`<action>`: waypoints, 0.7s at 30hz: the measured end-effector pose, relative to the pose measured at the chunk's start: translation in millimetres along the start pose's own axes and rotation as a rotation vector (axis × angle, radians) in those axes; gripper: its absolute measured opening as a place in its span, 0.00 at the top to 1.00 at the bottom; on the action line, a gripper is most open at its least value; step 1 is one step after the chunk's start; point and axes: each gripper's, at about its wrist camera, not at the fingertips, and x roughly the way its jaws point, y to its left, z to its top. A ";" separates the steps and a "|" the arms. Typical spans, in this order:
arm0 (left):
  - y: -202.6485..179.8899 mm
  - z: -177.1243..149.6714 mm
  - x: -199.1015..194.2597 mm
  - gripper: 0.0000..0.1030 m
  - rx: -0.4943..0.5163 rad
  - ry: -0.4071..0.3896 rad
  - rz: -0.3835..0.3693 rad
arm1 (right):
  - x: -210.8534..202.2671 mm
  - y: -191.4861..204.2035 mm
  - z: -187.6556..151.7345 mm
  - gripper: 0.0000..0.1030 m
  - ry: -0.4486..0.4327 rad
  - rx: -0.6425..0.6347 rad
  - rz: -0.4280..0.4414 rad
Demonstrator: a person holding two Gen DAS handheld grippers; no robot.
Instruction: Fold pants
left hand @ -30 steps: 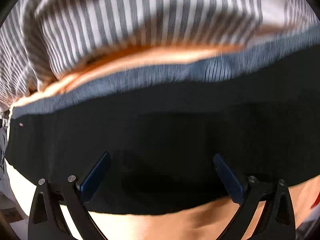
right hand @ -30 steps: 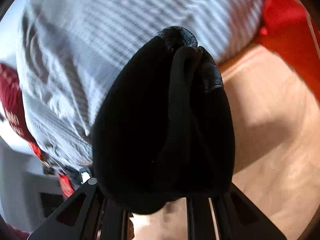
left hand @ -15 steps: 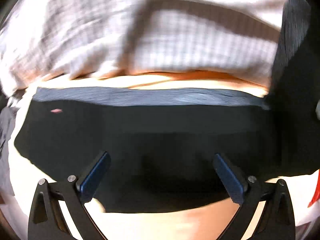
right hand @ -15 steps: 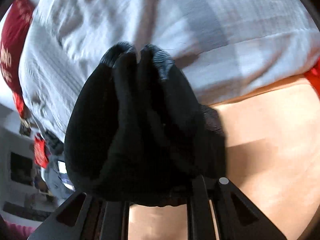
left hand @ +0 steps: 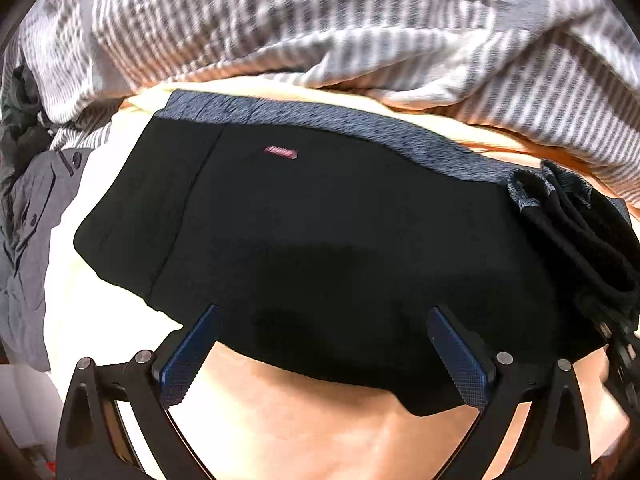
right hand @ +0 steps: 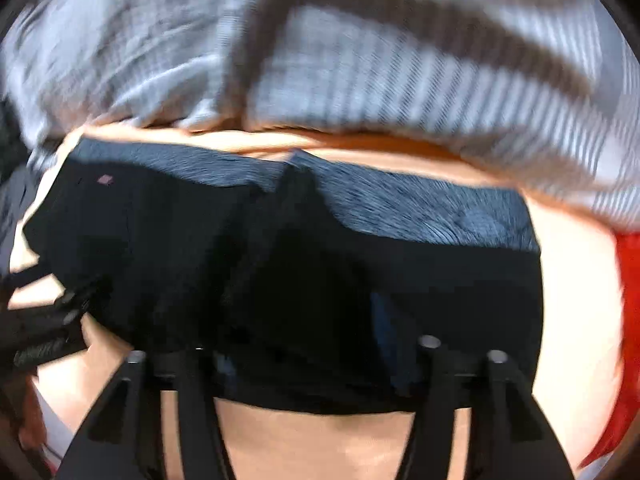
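Since a second ago my right tongs [right hand: 304, 344] have swung their bunched handful over, and it now lies spread across the flat pants [left hand: 320, 248]. Right now those tongs look released, jaws wide apart with black cloth draped over them, though the picture is blurred. My left tongs [left hand: 324, 344] hang open too, blue pads [left hand: 188, 356] at the near hem, gripping nothing. I see the pants lying on the peach bed [left hand: 320, 432], grey waistband [left hand: 360, 124] at the far side, small pink label [left hand: 281, 152] near it. Crowding the waistband behind is a striped sheet [left hand: 360, 20]. Grey clothing [left hand: 24, 216] is heaped at left; something red [right hand: 628, 320] sits at right.
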 end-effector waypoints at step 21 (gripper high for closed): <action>-130.1 15.7 -27.2 0.33 0.231 0.017 -0.370 | -36.5 -119.9 -88.1 0.36 0.083 0.371 0.119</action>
